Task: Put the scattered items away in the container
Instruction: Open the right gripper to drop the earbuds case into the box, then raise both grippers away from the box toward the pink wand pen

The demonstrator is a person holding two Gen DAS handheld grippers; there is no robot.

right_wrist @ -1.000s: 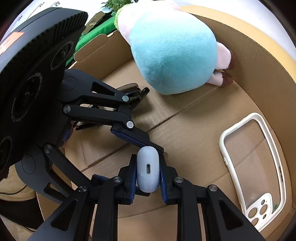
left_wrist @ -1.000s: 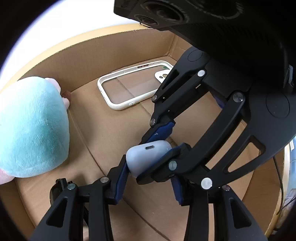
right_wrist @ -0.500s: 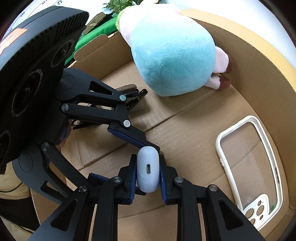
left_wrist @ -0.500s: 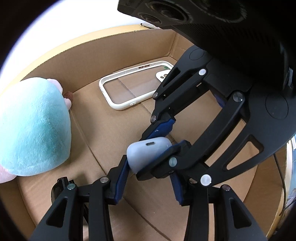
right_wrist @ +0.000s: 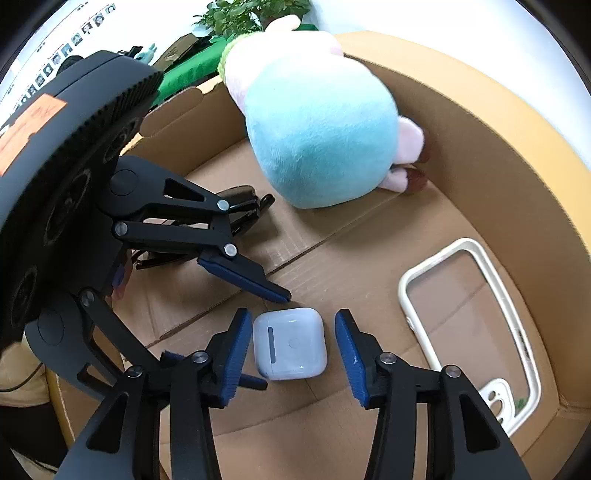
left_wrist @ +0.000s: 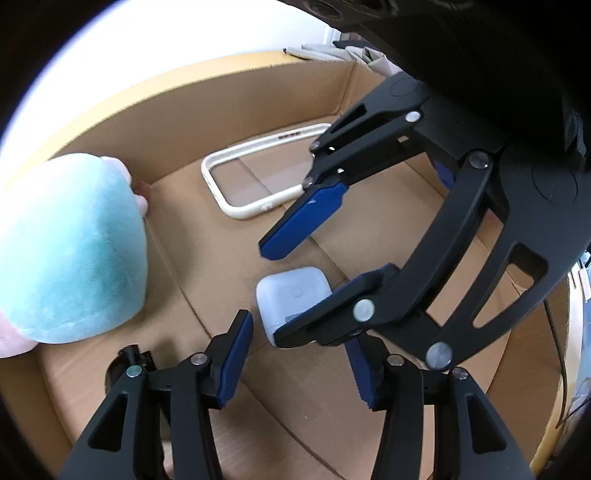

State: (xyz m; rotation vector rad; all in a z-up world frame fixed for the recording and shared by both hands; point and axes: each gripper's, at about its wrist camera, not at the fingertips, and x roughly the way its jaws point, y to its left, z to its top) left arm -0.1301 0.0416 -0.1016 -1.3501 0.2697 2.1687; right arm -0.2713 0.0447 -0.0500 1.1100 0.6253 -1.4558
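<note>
Cardboard lines everything under me: the box (right_wrist: 491, 122) floor is bare brown with a flap seam crossing it; white table (left_wrist: 166, 44) shows past its rim, with green plants (right_wrist: 251, 14) at 12 o'clock outside. My earbud case (right_wrist: 290, 343) lies flat on the floor, its hinge slot running 12 to 6. My right claw (right_wrist: 290, 350) has just been opening; its pads straddle the case untouched. My left claw (left_wrist: 299, 360) has also widened, holding nothing. At 12 sits the plush toy (right_wrist: 317, 129), at 3 the phone case (right_wrist: 469, 332).
</note>
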